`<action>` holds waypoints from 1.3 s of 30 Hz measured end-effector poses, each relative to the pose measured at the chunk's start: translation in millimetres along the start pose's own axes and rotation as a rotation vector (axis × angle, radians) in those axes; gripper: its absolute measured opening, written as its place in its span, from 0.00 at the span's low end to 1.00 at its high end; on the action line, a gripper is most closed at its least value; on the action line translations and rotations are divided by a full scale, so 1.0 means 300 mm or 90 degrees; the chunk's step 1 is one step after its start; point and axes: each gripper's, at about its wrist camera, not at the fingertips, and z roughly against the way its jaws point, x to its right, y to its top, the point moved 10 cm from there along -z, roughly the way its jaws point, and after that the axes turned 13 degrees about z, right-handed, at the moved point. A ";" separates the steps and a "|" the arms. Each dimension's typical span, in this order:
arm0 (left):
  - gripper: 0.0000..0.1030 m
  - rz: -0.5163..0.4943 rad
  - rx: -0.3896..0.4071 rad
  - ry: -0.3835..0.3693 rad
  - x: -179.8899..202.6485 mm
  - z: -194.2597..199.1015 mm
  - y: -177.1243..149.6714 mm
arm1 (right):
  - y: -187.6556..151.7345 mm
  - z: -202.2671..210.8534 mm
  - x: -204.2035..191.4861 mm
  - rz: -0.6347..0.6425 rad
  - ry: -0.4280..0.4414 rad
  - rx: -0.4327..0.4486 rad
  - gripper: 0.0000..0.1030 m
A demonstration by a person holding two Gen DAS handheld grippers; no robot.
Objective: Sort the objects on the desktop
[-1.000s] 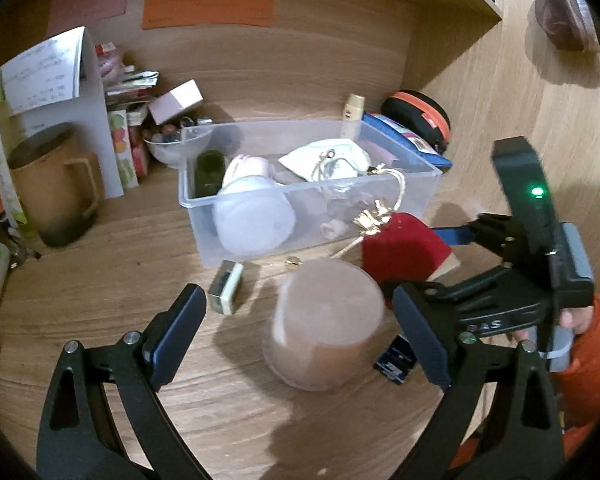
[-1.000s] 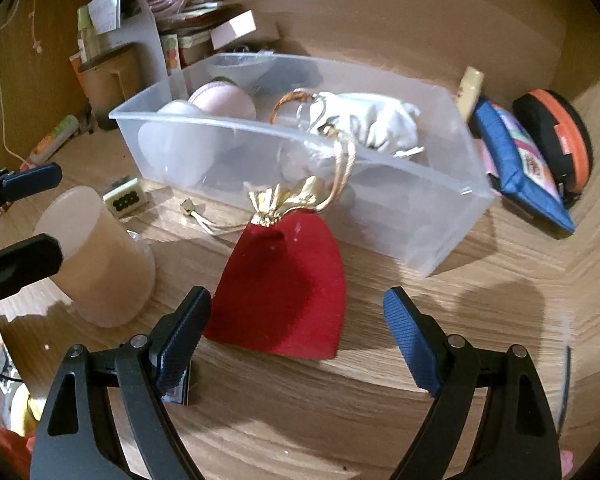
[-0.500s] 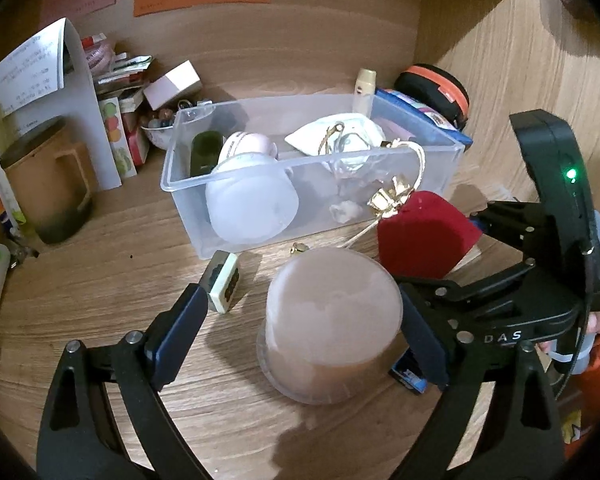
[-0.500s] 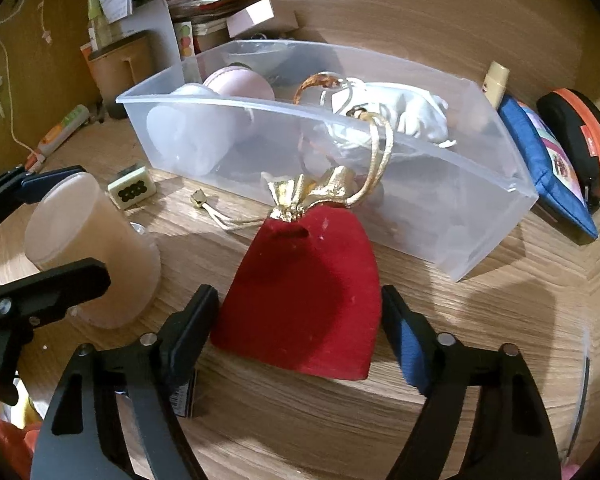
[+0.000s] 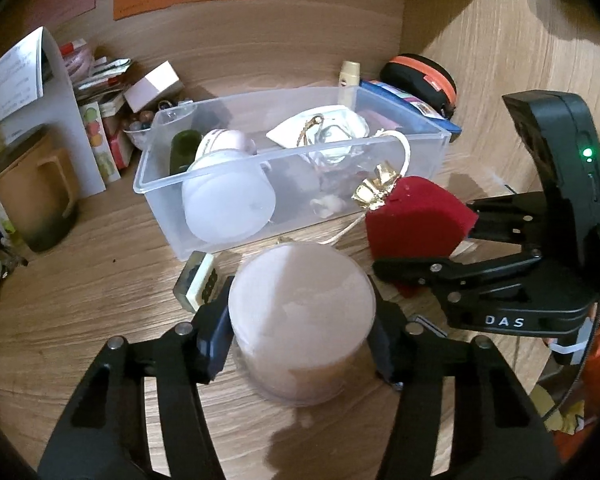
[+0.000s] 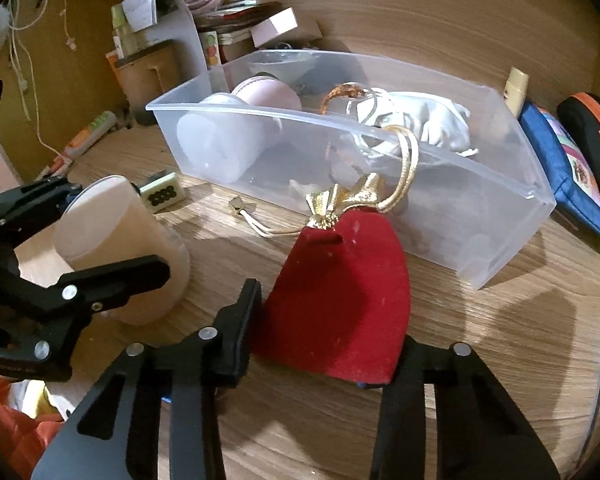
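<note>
My left gripper (image 5: 300, 344) is shut on a frosted pinkish cylindrical container (image 5: 302, 320) that stands upside down on the wooden desk; it also shows in the right wrist view (image 6: 120, 248). My right gripper (image 6: 324, 344) is shut on a red velvet pouch (image 6: 340, 292) with gold drawstrings, lifted slightly off the desk just in front of the clear plastic bin (image 6: 512, 240). The pouch (image 5: 412, 220) and the bin (image 5: 156, 200) also show in the left wrist view. The bin holds a frosted jar, a pink round case and a white pouch.
A mahjong tile (image 5: 198, 284) lies left of the container. A brown mug (image 5: 32, 196), a paper stand and small boxes crowd the back left. A blue pouch (image 6: 568, 176) and a black-orange case (image 6: 596, 136) sit right of the bin.
Both grippers moved forward and closed: the left onto the frosted container, the right onto the red pouch, which now stands raised off the desk.
</note>
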 end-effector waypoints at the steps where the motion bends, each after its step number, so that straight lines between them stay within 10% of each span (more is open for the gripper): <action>1: 0.55 -0.001 0.002 0.001 0.001 0.000 0.001 | 0.001 0.004 0.001 0.000 0.001 0.003 0.28; 16: 0.55 0.022 0.016 0.021 -0.024 0.008 0.006 | 0.034 0.112 0.029 0.017 -0.055 0.062 0.10; 39: 0.55 0.059 0.098 0.030 -0.094 0.127 0.110 | 0.129 0.234 -0.012 0.056 -0.077 0.128 0.07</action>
